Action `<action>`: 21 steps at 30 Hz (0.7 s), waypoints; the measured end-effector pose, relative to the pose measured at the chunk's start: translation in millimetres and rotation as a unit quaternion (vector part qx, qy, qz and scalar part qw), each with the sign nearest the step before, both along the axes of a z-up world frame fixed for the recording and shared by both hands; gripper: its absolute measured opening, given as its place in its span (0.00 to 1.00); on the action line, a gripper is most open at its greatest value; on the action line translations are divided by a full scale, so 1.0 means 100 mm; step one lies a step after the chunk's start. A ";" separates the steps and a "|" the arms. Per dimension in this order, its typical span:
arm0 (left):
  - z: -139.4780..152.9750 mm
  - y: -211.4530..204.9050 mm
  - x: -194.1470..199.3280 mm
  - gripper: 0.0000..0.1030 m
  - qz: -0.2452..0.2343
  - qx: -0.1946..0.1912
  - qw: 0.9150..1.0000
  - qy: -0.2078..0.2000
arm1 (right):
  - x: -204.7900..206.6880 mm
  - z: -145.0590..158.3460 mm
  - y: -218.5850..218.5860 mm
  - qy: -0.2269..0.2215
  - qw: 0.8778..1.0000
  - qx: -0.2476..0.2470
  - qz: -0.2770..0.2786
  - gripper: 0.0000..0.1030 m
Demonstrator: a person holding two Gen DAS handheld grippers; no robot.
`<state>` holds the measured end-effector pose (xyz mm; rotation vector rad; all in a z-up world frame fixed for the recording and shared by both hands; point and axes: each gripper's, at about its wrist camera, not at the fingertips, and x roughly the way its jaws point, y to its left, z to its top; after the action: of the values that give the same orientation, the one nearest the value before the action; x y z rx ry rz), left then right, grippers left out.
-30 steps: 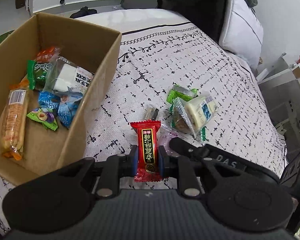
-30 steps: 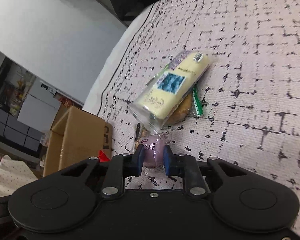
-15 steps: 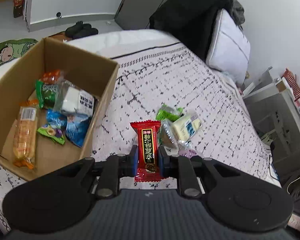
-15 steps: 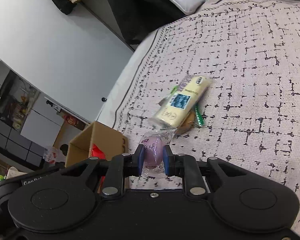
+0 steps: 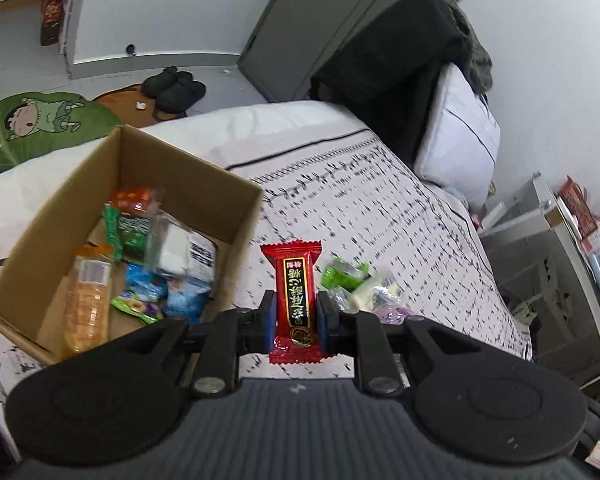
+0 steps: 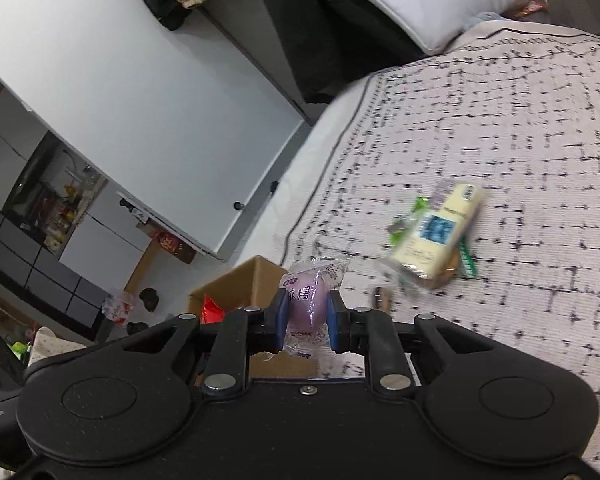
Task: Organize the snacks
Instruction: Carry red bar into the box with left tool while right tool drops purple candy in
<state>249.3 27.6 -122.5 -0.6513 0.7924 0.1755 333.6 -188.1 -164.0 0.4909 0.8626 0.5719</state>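
My left gripper is shut on a red candy packet, held upright above the bed, just right of the open cardboard box. The box holds several snacks, among them an orange bar and a white packet. My right gripper is shut on a purple mochi packet, lifted above the bed with the box behind it. A yellow cracker pack and green wrappers lie in a small pile on the bedspread.
The bedspread is white with black dashes. A pillow and dark clothes sit at the bed's head. A shelf stands to the right. Slippers and a green mat lie on the floor.
Both grippers have risen well above the bed with their packets. The purple mochi left the bedspread. The views now show more of the room and the box from higher up.
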 end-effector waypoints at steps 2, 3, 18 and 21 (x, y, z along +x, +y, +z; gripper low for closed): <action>0.00 0.10 -0.04 0.19 0.008 -0.004 1.000 0.002 | -0.03 0.03 0.08 -0.003 1.000 0.002 0.006 0.19; 0.00 0.14 -0.05 0.19 0.011 -0.006 1.000 0.004 | -0.04 0.04 0.12 -0.004 1.000 0.003 0.009 0.19; 0.02 0.66 -0.24 0.19 0.080 -0.028 0.996 0.020 | -0.25 0.14 0.65 -0.012 0.999 -0.008 0.044 0.19; 0.01 0.73 -0.27 0.19 0.097 -0.033 0.994 0.025 | -0.27 0.14 0.72 -0.010 0.999 -0.011 0.049 0.19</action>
<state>222.8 100.2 -121.9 -0.7884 0.7851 0.3443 306.2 -116.5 -150.3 0.4236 0.8762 0.6554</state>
